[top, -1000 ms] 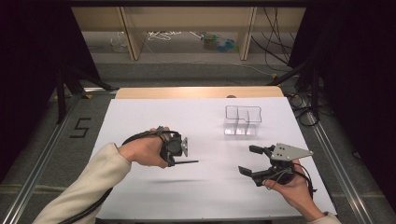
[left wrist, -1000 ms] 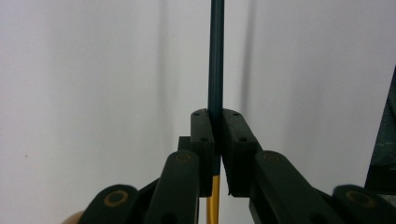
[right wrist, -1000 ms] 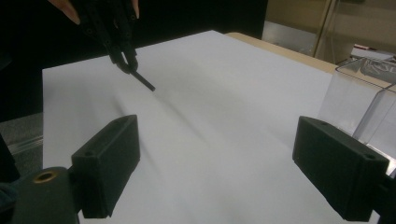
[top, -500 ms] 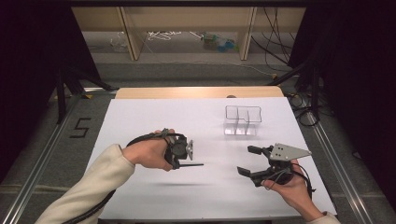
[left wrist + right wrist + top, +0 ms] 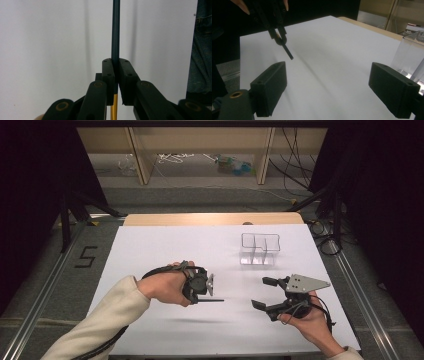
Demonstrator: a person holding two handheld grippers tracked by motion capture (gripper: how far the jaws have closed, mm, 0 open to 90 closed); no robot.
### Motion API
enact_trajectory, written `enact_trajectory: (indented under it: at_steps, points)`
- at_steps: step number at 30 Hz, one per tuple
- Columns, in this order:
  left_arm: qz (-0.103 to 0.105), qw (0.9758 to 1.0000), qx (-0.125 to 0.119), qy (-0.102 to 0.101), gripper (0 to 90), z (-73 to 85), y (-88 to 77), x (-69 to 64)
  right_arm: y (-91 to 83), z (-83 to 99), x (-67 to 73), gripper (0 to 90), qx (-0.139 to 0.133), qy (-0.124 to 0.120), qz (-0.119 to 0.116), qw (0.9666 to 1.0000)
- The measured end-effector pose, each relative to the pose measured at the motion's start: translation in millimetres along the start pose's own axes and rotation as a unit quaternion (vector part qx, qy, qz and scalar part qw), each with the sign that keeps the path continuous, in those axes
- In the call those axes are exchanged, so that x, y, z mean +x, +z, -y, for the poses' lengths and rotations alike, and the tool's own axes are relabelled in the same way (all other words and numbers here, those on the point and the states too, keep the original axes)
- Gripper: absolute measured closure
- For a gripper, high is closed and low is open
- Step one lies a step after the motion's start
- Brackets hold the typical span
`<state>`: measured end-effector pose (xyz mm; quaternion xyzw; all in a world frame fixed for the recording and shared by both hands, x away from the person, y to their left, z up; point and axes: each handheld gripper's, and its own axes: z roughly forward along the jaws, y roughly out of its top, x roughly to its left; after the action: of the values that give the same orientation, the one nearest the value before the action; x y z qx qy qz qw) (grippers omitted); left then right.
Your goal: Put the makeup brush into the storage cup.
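— While the left tongs [image 5: 209,292] hang over the middle of the white surface [image 5: 165,245], what have they got?
— A thin dark rod [image 5: 115,32] – a pen or pencil, I cannot tell which. The two black jaws are clenched on it; in the left gripper view the pads press it from both sides, its dark length runs straight out ahead of them, and a yellow part shows below the pads. From the high view the rod [image 5: 210,300] lies about level, clear of the surface, its tip pointing towards the right edge.
— And the right tongs [image 5: 265,292]?
— Released – jaws wide apart, nothing between them, nothing touched. They sit near the right front corner of the surface, facing the rod's tip, well apart from it. In the right gripper view the two pads frame bare white surface, with the rod [image 5: 287,52] farther off.
— Anything else on the surface?
— A clear plastic box [image 5: 260,249] with a divider, towards the right rear corner.
— Any writing?
— None that I can read on the tongs or the rod. A dark mark like a "5" [image 5: 86,256] is on the floor off the left edge.
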<state>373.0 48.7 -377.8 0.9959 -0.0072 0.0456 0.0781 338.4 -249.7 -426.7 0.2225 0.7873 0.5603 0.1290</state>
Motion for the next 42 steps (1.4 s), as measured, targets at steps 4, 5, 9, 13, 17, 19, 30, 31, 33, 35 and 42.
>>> enact_trajectory:
  at_steps: [4, 5, 9, 13, 17, 19, 30, 31, 33, 35, 42]
  points:
    - [-0.001, 1.0, -0.004, 0.003, 83.3, -3.9, -0.8, -1.4, 2.1, -0.1, 1.0, 15.8, -0.004, -0.001, -0.005, 1.0]
    - [0.0, 1.0, -0.004, 0.004, 83.3, -4.7, -0.8, -1.7, 2.3, -0.2, 0.9, 15.8, -0.005, -0.002, -0.005, 1.0]
    - [0.002, 1.0, -0.002, 0.008, 83.3, -8.1, -1.0, -2.7, 2.1, -1.0, 1.7, 15.8, 0.006, 0.0, -0.006, 1.0]
    - [0.002, 0.9999, -0.004, 0.01, 83.3, -11.5, -1.5, -4.1, 5.4, -1.2, 4.8, 15.8, 0.009, 0.003, -0.012, 0.9999]
    - [0.001, 0.9999, -0.003, 0.016, 83.3, -15.3, -2.6, -4.6, 7.6, -1.5, 6.3, 15.8, 0.013, 0.0, -0.015, 0.9998]
    - [0.002, 0.9998, -0.004, 0.017, 83.3, -17.3, -3.1, -4.9, 8.7, -1.6, 6.9, 15.8, 0.012, 0.001, -0.016, 0.9998]
    - [0.001, 0.9995, -0.009, 0.029, 83.3, -27.5, -5.2, -7.7, 13.8, -1.3, 10.4, 15.8, 0.007, 0.002, -0.018, 0.9998]
    - [0.001, 0.9995, -0.009, 0.03, 83.3, -28.1, -5.3, -7.8, 14.8, -1.2, 10.4, 15.8, 0.006, 0.002, -0.025, 0.9997]
    - [0.001, 0.9994, -0.011, 0.034, 83.3, -29.6, -5.8, -8.4, 14.5, -2.0, 10.9, 15.8, 0.015, -0.003, -0.024, 0.9996]
    - [0.003, 0.9993, -0.013, 0.036, 83.3, -31.0, -5.9, -9.2, 17.5, -1.4, 11.9, 15.9, 0.006, -0.003, -0.028, 0.9996]
    - [0.003, 0.999, -0.014, 0.042, 83.3, -36.0, -5.8, -10.3, 21.7, -2.5, 15.3, 16.0, 0.018, -0.003, -0.036, 0.9992]
